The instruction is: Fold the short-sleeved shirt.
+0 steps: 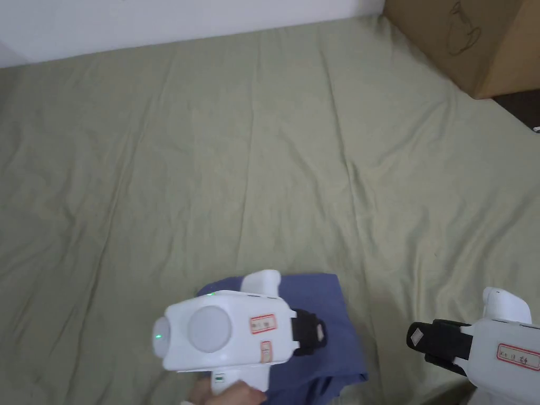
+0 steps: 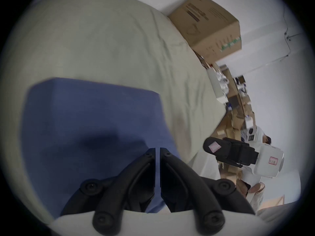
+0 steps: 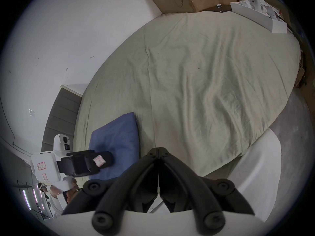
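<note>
While blue shirt (image 1: pixel 327 316) lies folded below left gripper (image 1: pixel 316 333), both jaws closed, empty.

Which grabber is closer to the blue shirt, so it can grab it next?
Probably the left gripper. It hangs right over the blue shirt, which lies in a compact bundle near the bed's front edge. The right gripper is off to the side over bare sheet. Both have their jaws closed, holding nothing.
</note>
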Action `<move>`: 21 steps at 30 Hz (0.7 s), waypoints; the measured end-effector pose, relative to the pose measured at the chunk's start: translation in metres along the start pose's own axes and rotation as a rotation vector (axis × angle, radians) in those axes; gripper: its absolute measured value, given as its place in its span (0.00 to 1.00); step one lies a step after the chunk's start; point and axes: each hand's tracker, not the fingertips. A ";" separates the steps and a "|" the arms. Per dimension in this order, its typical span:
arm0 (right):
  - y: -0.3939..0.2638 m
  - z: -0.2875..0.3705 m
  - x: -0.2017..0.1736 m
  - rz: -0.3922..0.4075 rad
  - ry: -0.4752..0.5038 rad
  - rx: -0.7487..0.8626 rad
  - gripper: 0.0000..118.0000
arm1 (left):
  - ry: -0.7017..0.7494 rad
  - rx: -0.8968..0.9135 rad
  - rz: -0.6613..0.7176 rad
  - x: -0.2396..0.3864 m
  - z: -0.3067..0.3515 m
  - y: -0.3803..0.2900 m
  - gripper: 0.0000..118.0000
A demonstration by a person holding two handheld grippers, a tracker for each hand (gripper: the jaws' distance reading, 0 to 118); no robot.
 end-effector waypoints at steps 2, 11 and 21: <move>0.001 0.003 0.003 -0.007 -0.009 0.007 0.00 | -0.053 -0.058 -0.054 0.013 -0.022 -0.003 0.04; 0.004 0.003 -0.017 0.059 0.009 0.002 0.00 | -0.049 -0.034 -0.076 0.011 0.003 -0.006 0.04; 0.014 -0.075 -0.092 0.369 0.053 -0.137 0.00 | 0.008 0.182 0.179 -0.099 0.147 -0.025 0.89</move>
